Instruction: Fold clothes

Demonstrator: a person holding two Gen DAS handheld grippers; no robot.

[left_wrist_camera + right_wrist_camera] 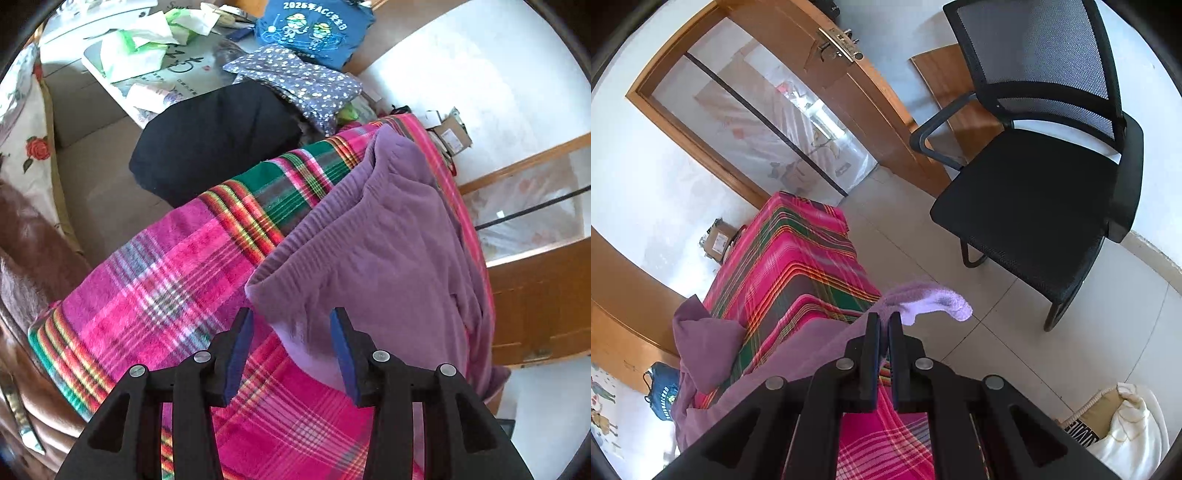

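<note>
Left tongs hang open over the purple garment's near edge — close them there. Your right tongs pinch its fuzzy corner; pull taut across the plaid-covered table before folding.

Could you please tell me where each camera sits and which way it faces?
Left wrist: on the left gripper, looking down at the purple garment on the plaid blanket; open fingers show.
Right wrist: on the right gripper, facing the chair and door; fingers pinch the garment's edge.
Shared: garment and blanket.
</note>
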